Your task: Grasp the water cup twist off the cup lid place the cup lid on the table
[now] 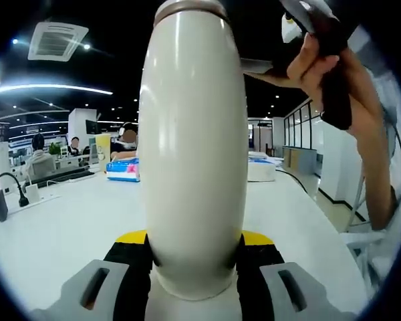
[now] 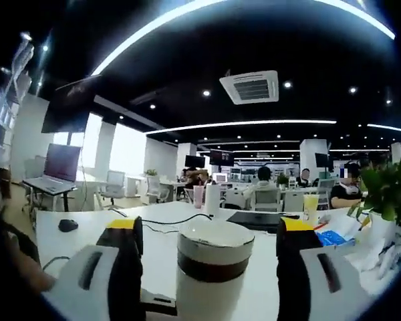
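Cup [image 1: 194, 154]: a cream body is seen upright in the left gripper view, held over the white bench [image 1: 67, 227]; whether its base rests on the bench cannot be told.
Left tool [image 1: 194, 257]: the jaws are pressed against the lower cup body from both sides, so that the body is kept from turning while the lid is worked.
Lid [image 2: 214, 251]: a pale cap with a dark band beneath is seen on top of the cup in the right gripper view (not yet off, by the look of it).
Right tool [image 2: 210, 251]: the jaws are spread, one on each side of the lid, with a gap visible on both sides; no contact is shown.
Hand [image 1: 321, 63]: the right tool is gripped above the cup top in the left gripper view.
Step judged: the right tool is placed for closing on the lid before twisting.
Set-down area: bare bench beside the cup is judged suitable.
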`<state>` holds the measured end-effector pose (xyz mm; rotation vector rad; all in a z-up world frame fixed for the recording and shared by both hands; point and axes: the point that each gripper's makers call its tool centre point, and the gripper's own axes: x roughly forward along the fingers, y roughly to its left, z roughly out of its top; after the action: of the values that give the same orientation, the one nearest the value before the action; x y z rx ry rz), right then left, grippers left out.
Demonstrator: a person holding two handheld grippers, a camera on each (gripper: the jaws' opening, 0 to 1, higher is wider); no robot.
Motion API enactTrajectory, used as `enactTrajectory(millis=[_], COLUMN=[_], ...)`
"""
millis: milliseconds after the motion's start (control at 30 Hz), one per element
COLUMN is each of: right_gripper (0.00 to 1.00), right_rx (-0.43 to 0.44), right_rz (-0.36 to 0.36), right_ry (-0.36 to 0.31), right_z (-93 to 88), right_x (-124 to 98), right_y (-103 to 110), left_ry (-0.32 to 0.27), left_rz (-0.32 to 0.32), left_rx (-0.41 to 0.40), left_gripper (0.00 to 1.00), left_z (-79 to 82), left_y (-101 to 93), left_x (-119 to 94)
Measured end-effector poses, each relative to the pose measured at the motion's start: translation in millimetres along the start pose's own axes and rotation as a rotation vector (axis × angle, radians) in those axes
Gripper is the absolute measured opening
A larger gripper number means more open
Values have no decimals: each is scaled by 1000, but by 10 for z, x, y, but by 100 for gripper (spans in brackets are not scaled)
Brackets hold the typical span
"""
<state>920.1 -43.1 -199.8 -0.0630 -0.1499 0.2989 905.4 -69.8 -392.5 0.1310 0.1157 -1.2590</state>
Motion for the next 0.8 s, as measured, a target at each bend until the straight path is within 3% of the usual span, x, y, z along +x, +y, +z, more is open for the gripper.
enactTrajectory(millis=[167,367,433,800], right_gripper=[60,57,47,46], right_rx=[21,91,112,77], right_rz=[-6,21,66,96], right_ry=[19,-3,-12,31], right_z=[-40,5,29,-23], right_x=[-27,-47,-44,-39], right_y=[-72,-92,-16,1], left_ry=[0,0,0,1], left_rz=[-1,0,0,1], left_rx=[0,-1,-1,-2], left_gripper=[51,51,51,51], left_z=[2,2,3,3], left_y=[1,4,4,8], left_x=[0,0,0,3])
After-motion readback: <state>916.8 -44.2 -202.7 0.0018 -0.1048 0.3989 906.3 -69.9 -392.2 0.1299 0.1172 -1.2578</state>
